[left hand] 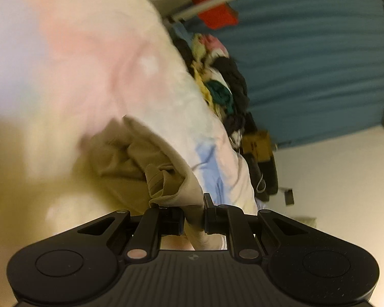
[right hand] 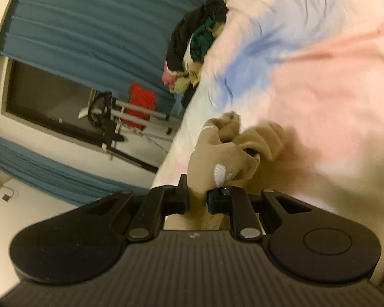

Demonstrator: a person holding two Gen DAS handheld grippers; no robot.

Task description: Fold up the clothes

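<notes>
Now | both jaws clamp tan garment [left hand: 140, 163] | pastel bedsheet [right hand: 307, 76] beneath | clothes pile [left hand: 217, 76] beyond | blue curtain [left hand: 320, 64] behind

No readable txt anywhere — white mark on tan garment [right hand: 221, 172] too blurred (illegible).

A tan garment [right hand: 233, 151], bunched and creased, hangs pinched above the pastel bedding [right hand: 320, 81].
</notes>
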